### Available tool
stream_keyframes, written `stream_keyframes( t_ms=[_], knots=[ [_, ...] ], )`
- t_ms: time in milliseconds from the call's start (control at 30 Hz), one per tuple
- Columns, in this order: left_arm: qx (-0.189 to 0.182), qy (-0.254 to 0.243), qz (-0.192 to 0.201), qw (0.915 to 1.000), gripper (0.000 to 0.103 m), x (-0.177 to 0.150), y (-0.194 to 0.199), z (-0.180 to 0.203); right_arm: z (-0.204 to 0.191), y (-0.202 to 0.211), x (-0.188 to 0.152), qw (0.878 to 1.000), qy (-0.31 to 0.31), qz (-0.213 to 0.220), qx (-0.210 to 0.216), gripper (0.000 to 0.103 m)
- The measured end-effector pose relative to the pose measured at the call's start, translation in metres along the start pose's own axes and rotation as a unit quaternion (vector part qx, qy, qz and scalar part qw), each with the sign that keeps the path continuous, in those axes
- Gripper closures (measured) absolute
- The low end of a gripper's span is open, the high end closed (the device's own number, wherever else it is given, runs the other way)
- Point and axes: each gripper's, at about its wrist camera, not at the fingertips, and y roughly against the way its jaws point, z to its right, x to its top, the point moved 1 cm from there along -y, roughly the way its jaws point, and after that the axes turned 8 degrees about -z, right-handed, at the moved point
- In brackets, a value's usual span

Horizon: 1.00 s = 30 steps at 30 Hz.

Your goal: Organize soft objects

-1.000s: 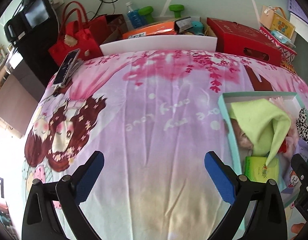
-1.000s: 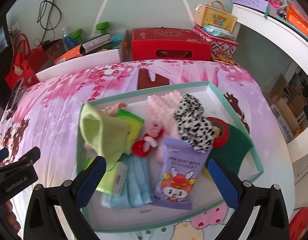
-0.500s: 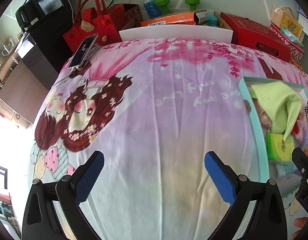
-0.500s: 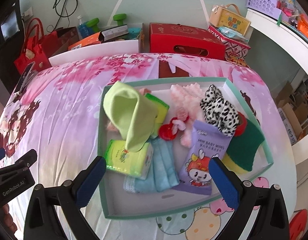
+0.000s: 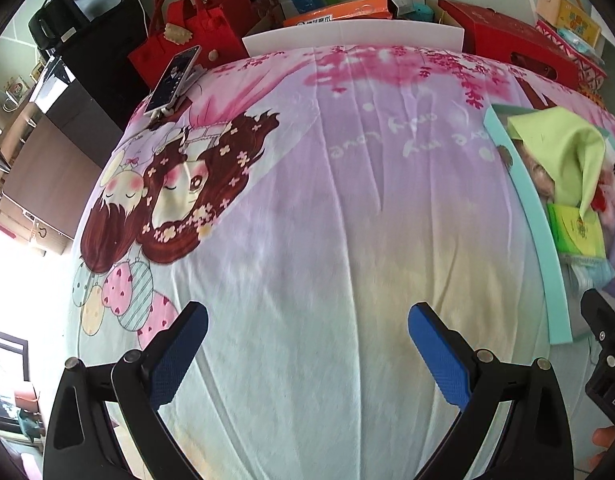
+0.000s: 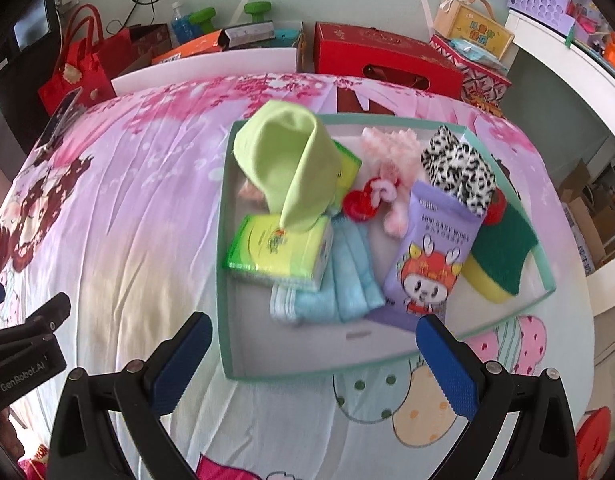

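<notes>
Both claws hang spread and hold nothing — the left claw [image 5: 307, 344] above bare patterned bedsheet [image 5: 307, 220]; the right claw [image 6: 313, 360] at the near rim of the teal tray [image 6: 223, 280]. The soft objects lie in that tray: a lime cloth [image 6: 291, 168] draped onto a green tissue pack [image 6: 279, 248]; blue towels [image 6: 339, 280] beside a purple wipes pack [image 6: 431, 256]; a spotted scrunchie [image 6: 459, 168]; a green-and-yellow sponge [image 6: 503, 252].

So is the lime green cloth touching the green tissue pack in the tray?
Touching. The right wrist view shows the lime green cloth draped with its tip on the tissue pack.
</notes>
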Motion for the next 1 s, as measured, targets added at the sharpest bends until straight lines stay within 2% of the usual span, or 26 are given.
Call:
stream_keyframes(
  t_ms=[267,500,1000],
  knots=[
    [-0.008,0.003,-0.003,1.0000,0.003,-0.009,0.002,-0.007,0.002,0.002,-0.013,1.000,-0.010,-0.011,0.001,0.000],
    [-0.018,0.009,0.004,0.9998,0.003,-0.007,0.006,-0.010,-0.001,0.006,-0.011,1.000,-0.005,-0.002,0.000,0.000],
    [-0.034,0.006,-0.002,0.9994,0.003,0.001,-0.001,-0.003,0.001,-0.002,-0.008,1.000,-0.001,-0.012,-0.006,0.000]
  ],
)
